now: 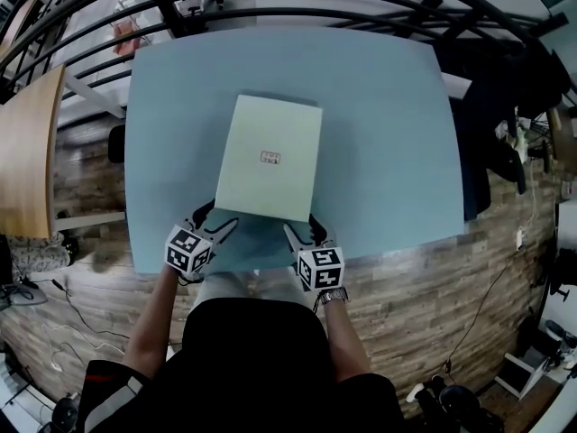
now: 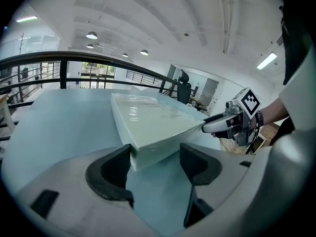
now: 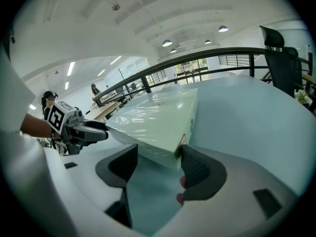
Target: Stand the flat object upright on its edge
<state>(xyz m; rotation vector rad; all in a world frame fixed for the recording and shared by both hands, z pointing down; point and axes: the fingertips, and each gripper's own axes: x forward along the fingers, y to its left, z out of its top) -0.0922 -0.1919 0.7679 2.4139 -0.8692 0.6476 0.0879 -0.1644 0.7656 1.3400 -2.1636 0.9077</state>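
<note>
The left gripper [image 2: 155,167] has its jaws spread, and the near left corner of the pale green flat box [image 2: 148,120] sits between them. The corner lies against the left pad, with a gap to the right pad. The right gripper [image 3: 155,169] also stands wide. The box's near right corner is between its jaws, where a small red sticker [image 3: 183,140] lies beside the right pad, and the left pad is clear of the box. Seen from the head view, both grippers sit at the near edge of the blue table [image 1: 388,133], one at each near corner of the box. Ahead of the jaws the box slopes away, its near edge apparently raised a little off the table. A small label [image 1: 270,158] sits on its top face. Beyond the table's far edge runs a dark railing [image 2: 74,58].
</note>
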